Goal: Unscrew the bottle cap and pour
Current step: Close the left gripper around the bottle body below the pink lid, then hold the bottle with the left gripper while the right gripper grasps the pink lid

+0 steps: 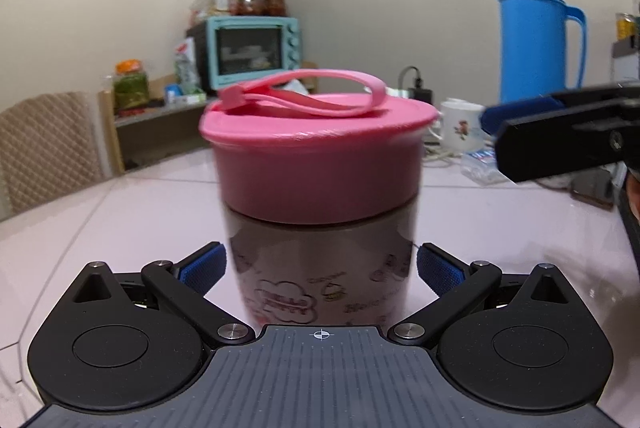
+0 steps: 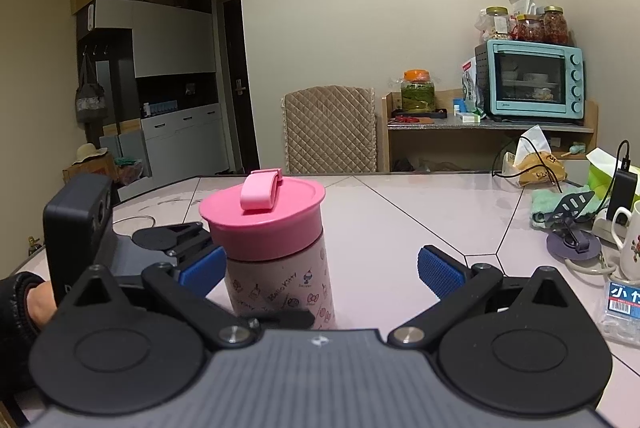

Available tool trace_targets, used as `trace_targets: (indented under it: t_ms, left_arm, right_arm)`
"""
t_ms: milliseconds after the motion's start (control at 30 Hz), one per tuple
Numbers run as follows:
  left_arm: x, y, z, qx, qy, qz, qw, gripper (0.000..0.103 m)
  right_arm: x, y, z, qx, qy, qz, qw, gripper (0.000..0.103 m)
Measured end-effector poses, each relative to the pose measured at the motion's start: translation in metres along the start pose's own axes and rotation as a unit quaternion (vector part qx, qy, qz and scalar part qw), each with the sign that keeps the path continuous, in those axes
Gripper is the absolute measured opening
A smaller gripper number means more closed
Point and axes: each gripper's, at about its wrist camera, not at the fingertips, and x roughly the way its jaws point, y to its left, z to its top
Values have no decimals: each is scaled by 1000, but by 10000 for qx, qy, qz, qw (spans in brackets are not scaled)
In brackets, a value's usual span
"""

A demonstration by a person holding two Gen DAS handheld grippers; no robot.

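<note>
A bottle [image 1: 320, 268] with cartoon prints and a wide pink screw cap [image 1: 316, 164] carrying a pink strap stands upright on the pale table [image 1: 120, 212]. My left gripper [image 1: 320, 270] is open and straddles the bottle's body below the cap, its blue pads [image 1: 204, 268] right beside the sides. In the right wrist view the bottle [image 2: 280, 280] and cap [image 2: 264, 220] stand just ahead, left of centre. My right gripper [image 2: 320, 268] is open with nothing held. From the left wrist view, the right gripper [image 1: 496, 132] hovers at cap height to the right, apart from the cap.
A white mug [image 1: 460, 128] and a tall blue thermos [image 1: 536, 36] stand at the back right. A plastic pack [image 2: 624, 308], cables and a charger [image 2: 622, 192] lie at the right edge. A person's hand [image 2: 36, 304] holds the left gripper. A padded chair [image 2: 330, 128] stands behind the table.
</note>
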Motion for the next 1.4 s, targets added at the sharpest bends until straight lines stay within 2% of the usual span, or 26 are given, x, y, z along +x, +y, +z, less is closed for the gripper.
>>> trace_targets:
  t_ms: [267, 367, 400, 1000, 1300, 1400]
  left_arm:
    - [-2, 9, -1, -247, -125, -60, 9996, 102]
    - [-4, 10, -1, -227, -158, -118, 9995, 98]
    - [-4, 11, -1, -201, -155, -144, 9996, 90]
    - [-2, 6, -1, -154, -122, -185, 9996, 90]
    - [-3, 4, -3, -151, -120, -185, 9996, 90]
    - [-3, 4, -3, -151, -124, -187, 9996, 90]
  right_arm:
    - [9, 4, 0, -30, 37, 14, 10000, 103]
    - [12, 6, -1, -36, 31, 45, 10000, 103]
    - [13, 6, -1, -36, 30, 61, 10000, 103]
    - [50, 24, 7, -137, 104, 332, 9993, 103]
    - [64, 35, 10, -236, 6, 161, 9996, 103]
    - [66, 38, 10, -236, -17, 104, 9997, 98]
